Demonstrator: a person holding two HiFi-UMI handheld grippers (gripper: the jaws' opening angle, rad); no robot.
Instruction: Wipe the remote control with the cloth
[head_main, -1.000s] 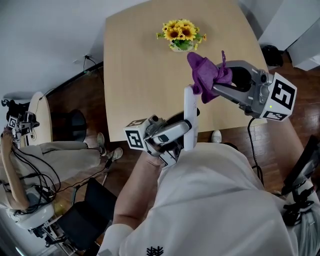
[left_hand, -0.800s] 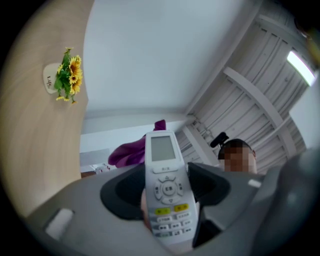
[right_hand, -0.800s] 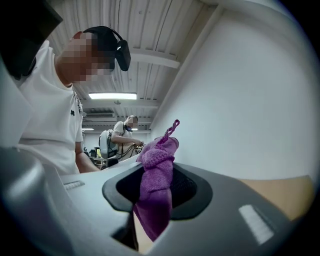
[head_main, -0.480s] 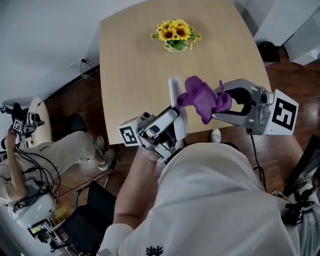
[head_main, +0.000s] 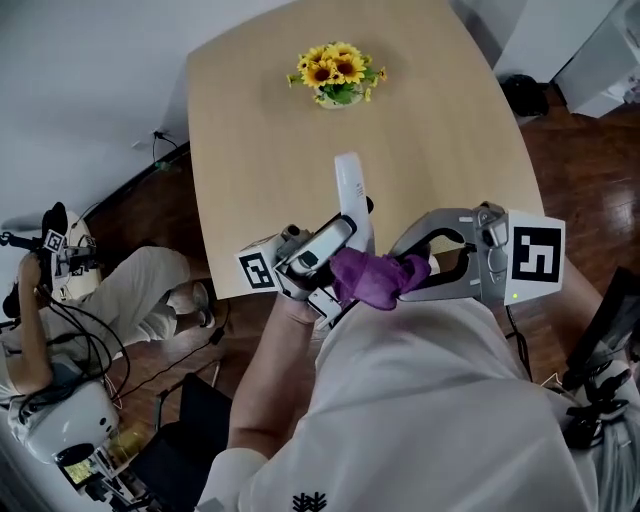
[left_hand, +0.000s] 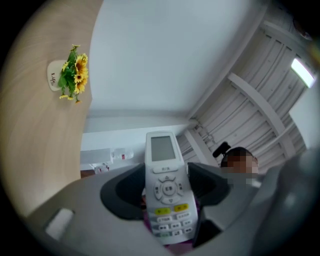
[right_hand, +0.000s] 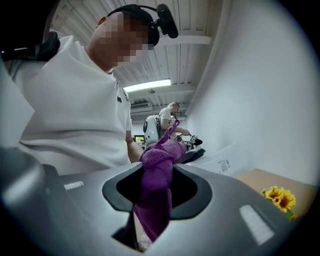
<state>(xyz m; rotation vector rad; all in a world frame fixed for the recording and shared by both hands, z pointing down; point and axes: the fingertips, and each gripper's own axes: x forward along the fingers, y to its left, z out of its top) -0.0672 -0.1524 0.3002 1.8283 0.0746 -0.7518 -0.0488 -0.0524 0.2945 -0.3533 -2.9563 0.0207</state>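
Observation:
My left gripper (head_main: 345, 240) is shut on a white remote control (head_main: 351, 195), held upright above the table's near edge. In the left gripper view the remote control (left_hand: 166, 187) shows its screen and buttons between the jaws, and a bit of purple shows under its lower end. My right gripper (head_main: 400, 275) is shut on a bunched purple cloth (head_main: 370, 279), which lies against the remote's lower end by the left gripper. In the right gripper view the cloth (right_hand: 156, 187) hangs out between the jaws.
A light wooden table (head_main: 260, 140) carries a small pot of sunflowers (head_main: 333, 75) at its far side. Another person (head_main: 110, 300) sits at the left beside cabled equipment (head_main: 60, 440). A dark wooden floor surrounds the table.
The right gripper has swept the purple cloth down from the remote's upper part to its lower end near the left gripper. The remote stays upright in the left gripper.

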